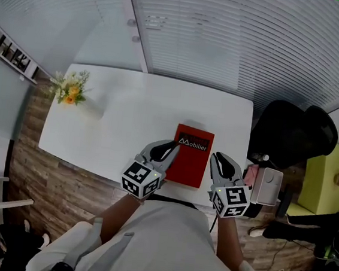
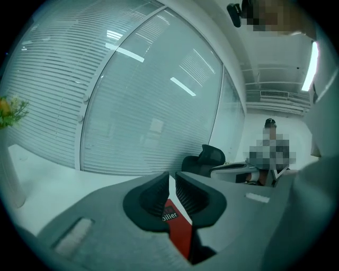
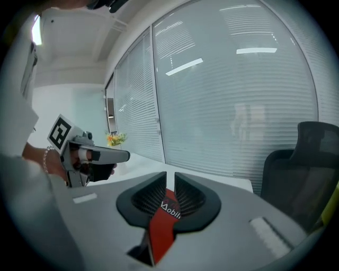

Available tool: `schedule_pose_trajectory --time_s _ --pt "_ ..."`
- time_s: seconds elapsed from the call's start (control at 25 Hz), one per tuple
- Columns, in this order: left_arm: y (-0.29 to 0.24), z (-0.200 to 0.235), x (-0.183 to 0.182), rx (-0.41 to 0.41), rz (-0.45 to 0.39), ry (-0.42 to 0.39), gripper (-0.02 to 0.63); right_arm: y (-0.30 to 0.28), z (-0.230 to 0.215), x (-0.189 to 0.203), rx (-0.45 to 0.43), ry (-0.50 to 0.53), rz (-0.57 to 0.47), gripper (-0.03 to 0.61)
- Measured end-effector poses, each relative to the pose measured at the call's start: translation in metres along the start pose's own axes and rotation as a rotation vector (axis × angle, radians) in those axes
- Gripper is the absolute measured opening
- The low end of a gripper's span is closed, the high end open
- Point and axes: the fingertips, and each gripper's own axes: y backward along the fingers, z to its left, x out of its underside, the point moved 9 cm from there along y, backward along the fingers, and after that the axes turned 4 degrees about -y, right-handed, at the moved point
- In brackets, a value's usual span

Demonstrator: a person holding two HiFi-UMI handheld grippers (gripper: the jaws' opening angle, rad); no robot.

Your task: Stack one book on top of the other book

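The left tongs (image 1: 169, 149) and right tongs (image 1: 218, 162), nearly pressed together and empty, hang either side of the red book (image 1: 190, 157) near the surface's (image 1: 111, 120) front edge.

The white rectangular bench (image 1: 129, 115) carries a red hardcover book (image 1: 190, 158) with a black band and white lettering across its far end. The book lies flat, close to the near edge. Well to the left of the book, at the far left corner, stands a bunch of yellow and orange flowers (image 1: 70, 88).

Bright, even light; fisheye bending at edges; strip-light glare on glass wall (image 2: 159, 95).
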Motion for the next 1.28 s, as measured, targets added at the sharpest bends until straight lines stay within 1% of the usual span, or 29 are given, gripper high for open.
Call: schedule_pose_trajectory --time_s 0.28,0.44,0.6,0.76,0.92,1.28 --pt "0.019 -0.014 -0.037 0.017 -0.085 -0.023 0.026 0.021 0.016 -0.039 -0.027 0.039 -0.064 0.035" --pt "0.03 -0.023 -0.058 0.017 -0.133 -0.057 0.023 0.035 0.027 -0.065 -0.046 0.085 -0.108 0.028" --pt "0.038 -0.03 -0.074 0.028 -0.166 -0.077 0.021 0.046 0.037 -0.086 -0.06 0.141 -0.131 0.025" --pt "0.047 -0.04 -0.095 0.033 -0.191 -0.096 0.01 0.056 0.045 -0.1 -0.066 0.151 -0.153 0.021" --pt "0.051 -0.045 -0.104 0.029 -0.214 -0.126 0.006 0.066 0.052 -0.112 -0.072 0.153 -0.167 0.017" --pt "0.051 -0.05 -0.11 0.044 -0.218 -0.138 0.006 0.072 0.054 -0.121 -0.076 0.154 -0.185 0.008"
